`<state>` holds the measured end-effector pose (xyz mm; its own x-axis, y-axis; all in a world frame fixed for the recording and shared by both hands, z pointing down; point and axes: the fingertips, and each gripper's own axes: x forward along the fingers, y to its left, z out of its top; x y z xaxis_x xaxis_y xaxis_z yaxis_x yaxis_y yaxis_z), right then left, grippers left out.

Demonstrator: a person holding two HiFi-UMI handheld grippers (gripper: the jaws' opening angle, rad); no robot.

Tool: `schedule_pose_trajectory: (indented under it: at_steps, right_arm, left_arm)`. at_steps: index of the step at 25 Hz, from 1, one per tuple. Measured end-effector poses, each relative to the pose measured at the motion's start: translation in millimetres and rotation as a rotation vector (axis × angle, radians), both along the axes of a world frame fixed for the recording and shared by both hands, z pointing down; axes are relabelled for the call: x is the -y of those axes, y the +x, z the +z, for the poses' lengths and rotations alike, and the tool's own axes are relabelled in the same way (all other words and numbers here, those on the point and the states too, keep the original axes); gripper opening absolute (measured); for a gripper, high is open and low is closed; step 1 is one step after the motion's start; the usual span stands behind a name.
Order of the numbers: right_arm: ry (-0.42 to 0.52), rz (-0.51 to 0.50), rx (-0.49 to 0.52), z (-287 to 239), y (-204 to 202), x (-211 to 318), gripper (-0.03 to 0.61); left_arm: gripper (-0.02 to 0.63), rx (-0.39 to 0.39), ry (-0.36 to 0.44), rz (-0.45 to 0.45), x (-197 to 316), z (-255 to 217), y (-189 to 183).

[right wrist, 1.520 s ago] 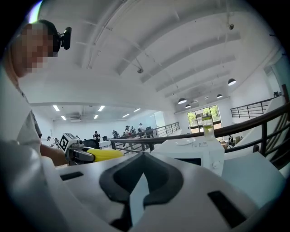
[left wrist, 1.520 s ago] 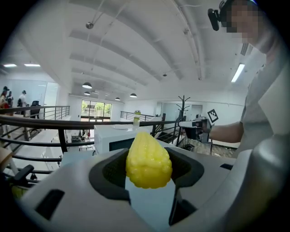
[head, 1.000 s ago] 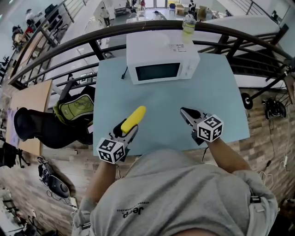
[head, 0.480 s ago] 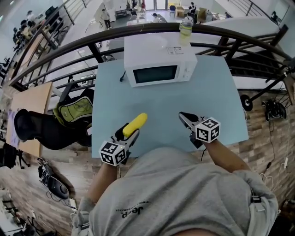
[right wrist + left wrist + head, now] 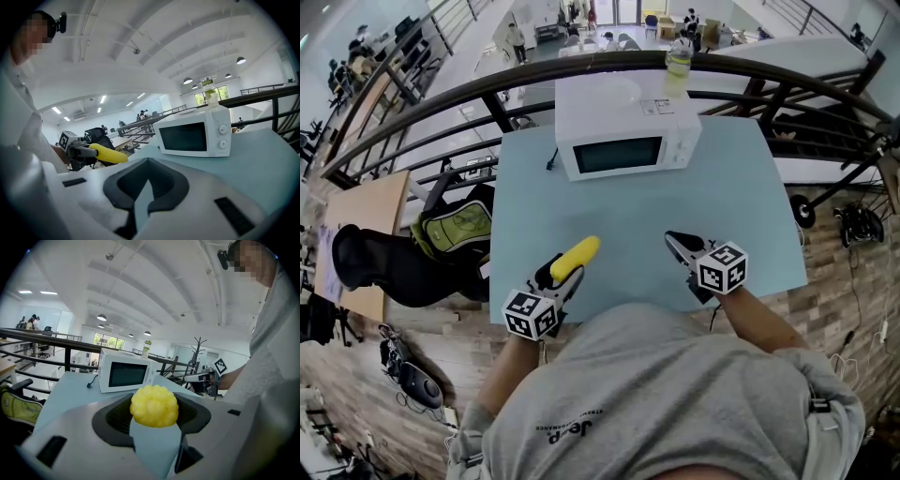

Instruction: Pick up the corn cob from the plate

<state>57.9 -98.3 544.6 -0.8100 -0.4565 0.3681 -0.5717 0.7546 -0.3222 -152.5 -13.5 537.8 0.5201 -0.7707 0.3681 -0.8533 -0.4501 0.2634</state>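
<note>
Corn cob (image 5: 575, 255) is up in the left tongs (image 5: 555, 274), pinched at its near end between the two jaws. Its yellow length pokes out ahead, toward the white microwave (image 5: 623, 127). From the left gripper view you look straight down the cob's knobbly end (image 5: 154, 405). It fills the gap between the dark pads, and both jaws press in on it from either side. Pale blue bench (image 5: 741, 206) shows underneath it, so the cob rides clear of the surface, over the near-left part of the bench.

Across on the other side, the right tongs (image 5: 680, 246) hang over the near-right part of the bench, well apart from the cob. Their jaws are brought together with nothing between them. The right gripper view confirms it: only a thin sliver of bench shows between the pads, narrowing to where the tips meet (image 5: 146, 180). Off to that view's left the cob (image 5: 108, 154) sticks out sideways from the other tongs.

The microwave sits at the far edge of the bench, door closed, with a bottle (image 5: 679, 56) standing on top at its right. A dark railing (image 5: 441, 94) curves behind it. A green backpack (image 5: 455, 220) rests off the bench's left side.
</note>
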Motion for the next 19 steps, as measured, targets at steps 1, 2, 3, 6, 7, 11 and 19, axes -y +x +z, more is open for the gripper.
schedule_pose_trajectory:
  at_steps: [1,2,3,6,7,11,19]
  right_arm:
    - [0.001,-0.002,0.0,-0.2,-0.6,-0.2,0.014]
    - [0.002,-0.004,0.0,-0.3,-1.1,-0.4,0.014]
    - [0.003,-0.005,-0.001,-0.4,-1.4,-0.6,0.014]
    - [0.006,-0.006,-0.002,-0.3,-1.0,-1.3,0.014]
    - [0.006,-0.006,-0.001,-0.4,-0.6,-1.4,0.014]
    - [0.007,-0.002,0.0,-1.5,0.8,-1.0,0.014]
    - [0.006,-0.005,0.004,-0.3,-0.5,0.3,0.014]
  left_arm:
    - [0.256,0.001,0.0,-0.001,-0.2,0.1,-0.3]
    - [0.256,0.002,0.0,-0.001,-0.4,0.2,-0.7]
    - [0.256,0.004,0.001,-0.002,-0.8,0.2,-1.1]
    - [0.256,0.005,0.004,-0.004,-1.6,0.0,-1.5]
    - [0.256,0.005,0.005,-0.004,-1.6,-0.3,-1.2]
    - [0.256,0.002,0.007,-0.004,-2.1,-1.3,-1.1]
    - [0.256,0.003,0.007,0.006,0.1,1.1,1.6]
